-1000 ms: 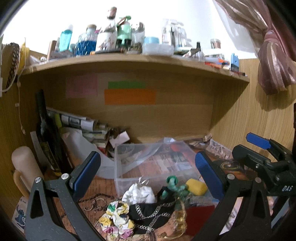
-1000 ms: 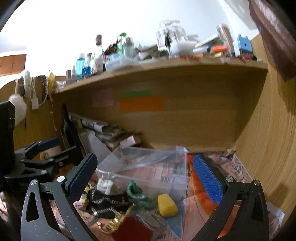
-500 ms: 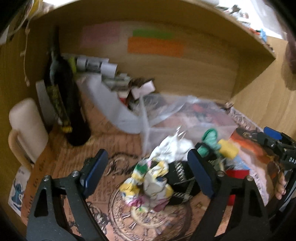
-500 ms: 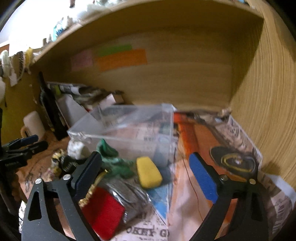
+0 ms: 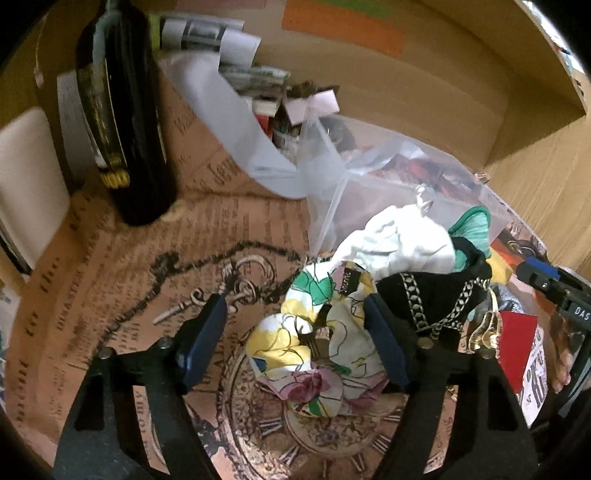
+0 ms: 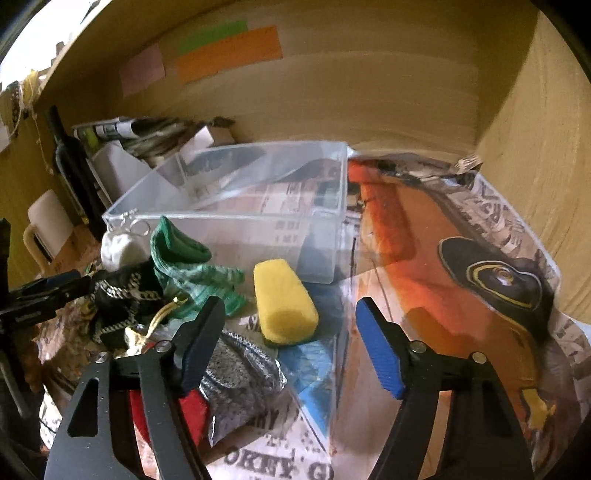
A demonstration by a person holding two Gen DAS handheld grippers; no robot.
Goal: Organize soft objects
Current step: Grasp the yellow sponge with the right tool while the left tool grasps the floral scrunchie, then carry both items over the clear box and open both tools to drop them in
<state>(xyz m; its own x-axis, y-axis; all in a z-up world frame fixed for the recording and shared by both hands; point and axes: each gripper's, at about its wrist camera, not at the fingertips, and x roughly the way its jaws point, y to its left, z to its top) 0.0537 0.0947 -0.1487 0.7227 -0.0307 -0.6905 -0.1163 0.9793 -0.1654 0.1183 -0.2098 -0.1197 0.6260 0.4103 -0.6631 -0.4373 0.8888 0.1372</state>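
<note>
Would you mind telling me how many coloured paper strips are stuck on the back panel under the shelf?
3: a pink strip at the left, a green strip to its right, and an orange strip just below the green. Others may be out of view.

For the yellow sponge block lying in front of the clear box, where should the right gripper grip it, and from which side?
Probably across the long flat sides of the yellow sponge block, near its middle, coming from above and the camera side. It lies flat with its wider end toward the right gripper, whose jaws are closing with nothing between them. The clear plastic box blocks the far side.
</note>
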